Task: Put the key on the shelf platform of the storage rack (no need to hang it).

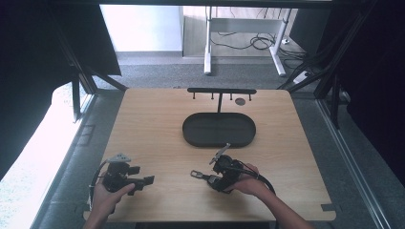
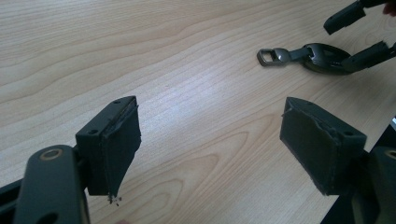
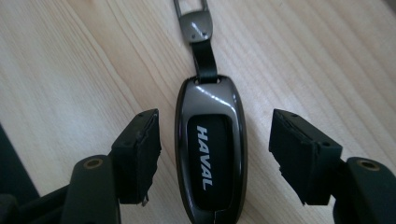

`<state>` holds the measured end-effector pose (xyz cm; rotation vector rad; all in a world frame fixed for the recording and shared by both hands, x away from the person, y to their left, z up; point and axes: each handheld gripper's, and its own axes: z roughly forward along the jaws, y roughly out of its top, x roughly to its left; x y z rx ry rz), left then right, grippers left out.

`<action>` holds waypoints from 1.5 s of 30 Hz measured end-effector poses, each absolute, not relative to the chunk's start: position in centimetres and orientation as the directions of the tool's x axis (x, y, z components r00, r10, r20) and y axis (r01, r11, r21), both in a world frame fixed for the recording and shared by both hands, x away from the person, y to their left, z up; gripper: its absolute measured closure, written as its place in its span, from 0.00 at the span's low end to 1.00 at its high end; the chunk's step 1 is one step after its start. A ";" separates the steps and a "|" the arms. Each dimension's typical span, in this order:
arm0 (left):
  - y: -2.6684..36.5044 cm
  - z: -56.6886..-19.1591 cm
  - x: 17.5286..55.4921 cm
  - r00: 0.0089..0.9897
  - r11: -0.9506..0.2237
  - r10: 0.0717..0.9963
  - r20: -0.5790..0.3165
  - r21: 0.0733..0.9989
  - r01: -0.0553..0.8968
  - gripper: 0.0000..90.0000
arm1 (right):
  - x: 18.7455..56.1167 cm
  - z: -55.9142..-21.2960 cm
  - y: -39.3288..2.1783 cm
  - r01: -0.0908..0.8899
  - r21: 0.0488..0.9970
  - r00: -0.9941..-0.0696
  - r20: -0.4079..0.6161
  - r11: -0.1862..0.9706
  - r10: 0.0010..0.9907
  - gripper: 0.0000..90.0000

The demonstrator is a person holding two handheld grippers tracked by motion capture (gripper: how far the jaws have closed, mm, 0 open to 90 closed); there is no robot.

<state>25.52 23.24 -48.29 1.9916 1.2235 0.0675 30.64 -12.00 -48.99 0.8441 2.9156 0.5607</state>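
A dark glossy car key fob (image 3: 210, 149) marked HAVAL lies flat on the wooden table (image 1: 157, 124), its strap and metal clasp (image 3: 196, 23) pointing away from me. My right gripper (image 3: 215, 123) is low over it with a jaw on each side. A strip of bare wood shows between each pad and the fob, so the jaws are open. The high view places the fob (image 1: 203, 176) at the front centre, with the right gripper (image 1: 216, 178) on it. At the front left my left gripper (image 1: 143, 175) is held open with nothing between its pads (image 2: 116, 140), facing the fob (image 2: 322, 57).
A black oval tray (image 1: 191, 138) sits mid-table behind the fob. Behind the tray a black rack (image 1: 221, 90) with small hooks stands at the far edge. Bare wood lies between the two grippers and to the left of the tray.
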 end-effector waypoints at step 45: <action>23.4 -48.1 25.4 0.533 -0.222 0.779 -0.331 0.648 0.728 0.23 | 32.1 -45.7 -12.2 0.531 0.439 -0.834 0.121 0.725 0.538 0.55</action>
